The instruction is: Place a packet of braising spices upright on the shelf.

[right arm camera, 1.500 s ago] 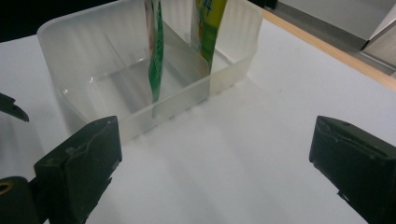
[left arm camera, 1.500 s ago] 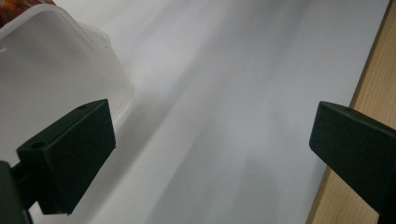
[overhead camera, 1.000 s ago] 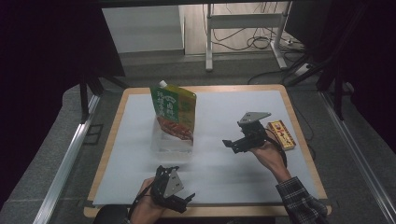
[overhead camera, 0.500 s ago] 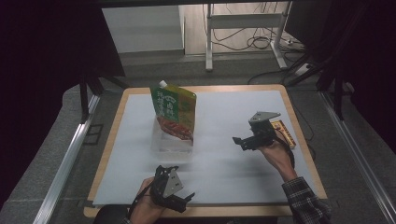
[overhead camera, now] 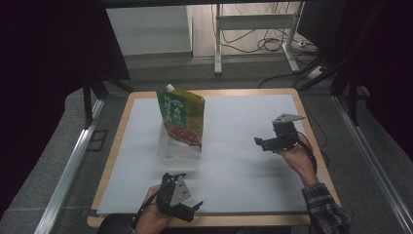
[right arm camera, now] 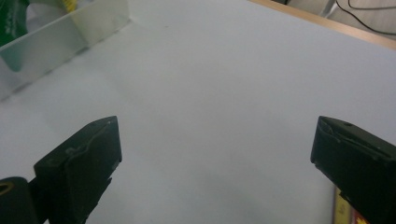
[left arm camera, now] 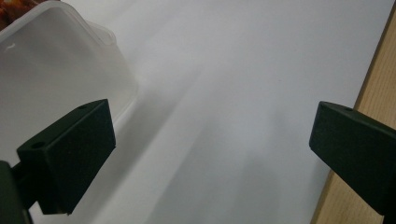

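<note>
A green and yellow pouch (overhead camera: 181, 113) stands upright in a clear plastic container (overhead camera: 178, 150) left of the mat's middle. At the table's near edge, my left gripper (overhead camera: 194, 208) is open and holds nothing. In the left gripper view its jaws (left arm camera: 210, 154) are spread wide over white mat, with the container (left arm camera: 56, 70) at the upper left. My right gripper (overhead camera: 260, 143) hovers over the right side of the mat, open and pointing left. Its jaws (right arm camera: 215, 158) are empty in the right gripper view, where the container (right arm camera: 60, 42) and pouch (right arm camera: 11, 18) lie far off at the upper left.
A white mat (overhead camera: 234, 165) covers most of the wooden table (overhead camera: 311, 161). A yellow and red box corner (right arm camera: 343, 211) peeks out by the right jaw. Metal rails flank the table, and desk legs with cables stand on the floor beyond it.
My right gripper has moved right and slightly back, and now covers the small box that lay near the right edge. The left gripper, pouch and container have not moved.
</note>
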### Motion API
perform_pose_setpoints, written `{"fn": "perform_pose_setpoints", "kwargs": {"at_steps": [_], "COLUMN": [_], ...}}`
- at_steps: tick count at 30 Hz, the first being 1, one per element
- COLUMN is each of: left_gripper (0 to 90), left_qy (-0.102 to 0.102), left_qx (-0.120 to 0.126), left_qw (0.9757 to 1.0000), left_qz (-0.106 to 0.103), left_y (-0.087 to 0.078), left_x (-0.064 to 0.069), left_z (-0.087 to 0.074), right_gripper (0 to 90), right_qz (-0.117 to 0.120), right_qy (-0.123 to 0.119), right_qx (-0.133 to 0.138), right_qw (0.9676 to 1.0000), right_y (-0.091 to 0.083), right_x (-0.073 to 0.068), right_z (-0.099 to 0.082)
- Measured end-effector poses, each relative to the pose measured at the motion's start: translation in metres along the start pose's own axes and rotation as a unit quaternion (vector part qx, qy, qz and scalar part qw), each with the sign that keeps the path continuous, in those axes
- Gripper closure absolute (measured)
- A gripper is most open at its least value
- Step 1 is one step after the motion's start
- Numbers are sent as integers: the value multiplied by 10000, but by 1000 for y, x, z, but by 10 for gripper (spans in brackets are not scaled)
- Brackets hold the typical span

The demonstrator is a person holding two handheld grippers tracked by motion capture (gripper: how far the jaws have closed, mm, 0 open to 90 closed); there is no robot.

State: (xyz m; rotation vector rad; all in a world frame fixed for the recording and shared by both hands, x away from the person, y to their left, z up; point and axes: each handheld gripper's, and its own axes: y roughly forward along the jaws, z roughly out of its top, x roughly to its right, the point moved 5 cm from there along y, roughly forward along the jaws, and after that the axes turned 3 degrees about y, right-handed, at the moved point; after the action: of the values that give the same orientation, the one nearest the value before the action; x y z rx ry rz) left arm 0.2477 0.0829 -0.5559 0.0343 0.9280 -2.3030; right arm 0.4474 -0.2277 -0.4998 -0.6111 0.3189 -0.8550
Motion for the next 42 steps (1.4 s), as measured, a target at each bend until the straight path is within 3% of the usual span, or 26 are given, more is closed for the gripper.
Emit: {"fn": "perform_pose_setpoints", "kwargs": {"at_steps": [6, 14, 22, 28, 36, 42], "left_gripper": [2, 3, 4, 4, 4, 4], "left_qy": [9, 39, 78, 66, 40, 44], "left_qx": [-2, -28, -63, -49, -30, -36], "left_qw": [10000, 10000, 9999, 10000, 10000, 10000], "left_qz": [-6, -14, -29, 11, 20, 20], "left_y": [0, 1, 2, 1, 0, 0], "left_x": [0, 1, 2, 1, 0, 1], "left_z": [0, 0, 0, 0, 0, 0], "right_gripper": [19, 36, 76, 107, 165, 274], "right_qz": [-292, -815, -1218, -1331, -1395, -1332], "right_qy": [358, 575, 705, 795, 839, 893], "right_qx": [-4, -195, -440, -629, -904, -1073], "right_qw": [9989, 9948, 9891, 9859, 9825, 9812], "right_y": [-5, -13, -12, -9, -2, -1], "right_x": [24, 56, 76, 87, 90, 90], "right_z": [-5, -19, -34, -45, -56, -60]}}
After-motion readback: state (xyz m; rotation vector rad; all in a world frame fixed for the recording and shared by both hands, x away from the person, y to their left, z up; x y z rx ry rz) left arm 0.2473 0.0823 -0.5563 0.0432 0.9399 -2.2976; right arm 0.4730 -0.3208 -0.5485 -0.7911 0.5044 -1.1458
